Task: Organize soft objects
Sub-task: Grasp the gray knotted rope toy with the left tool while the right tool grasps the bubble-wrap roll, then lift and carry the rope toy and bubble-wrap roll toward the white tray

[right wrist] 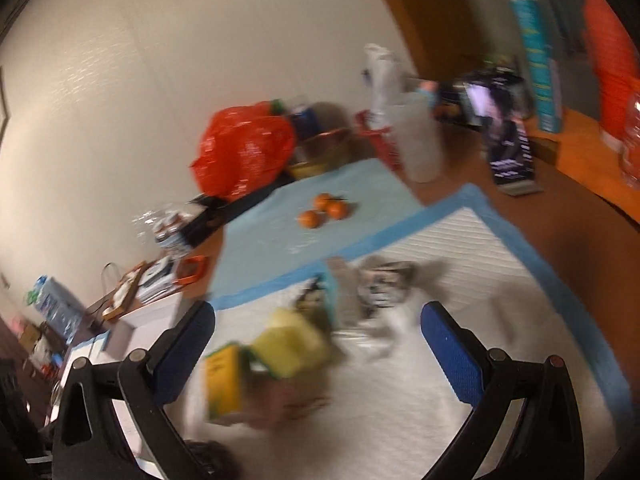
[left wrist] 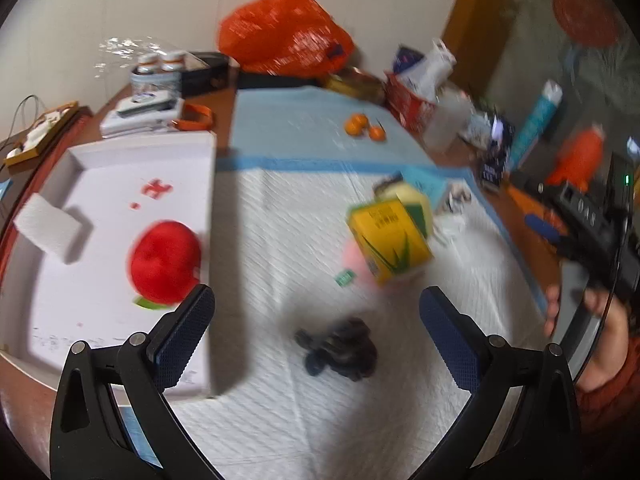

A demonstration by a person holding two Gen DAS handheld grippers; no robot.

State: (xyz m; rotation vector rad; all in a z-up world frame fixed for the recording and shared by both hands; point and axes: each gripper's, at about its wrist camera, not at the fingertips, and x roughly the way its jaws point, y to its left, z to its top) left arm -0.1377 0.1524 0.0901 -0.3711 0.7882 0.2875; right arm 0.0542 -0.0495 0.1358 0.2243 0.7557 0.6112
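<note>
Both grippers, left [left wrist: 316,316] and right [right wrist: 318,340], stand with jaws apart and empty. The dark toy [left wrist: 340,348] lies on the pad [left wrist: 280,240], right of the tray [left wrist: 120,184] holding the red plush [left wrist: 164,262]. Centre the left jaws over the toy before closing gently.

The white pad [left wrist: 280,240] is quilted cloth or paper, the red toy [left wrist: 164,262] looks plush, and the orange bag [left wrist: 280,32] is glossy, crinkled plastic.
</note>
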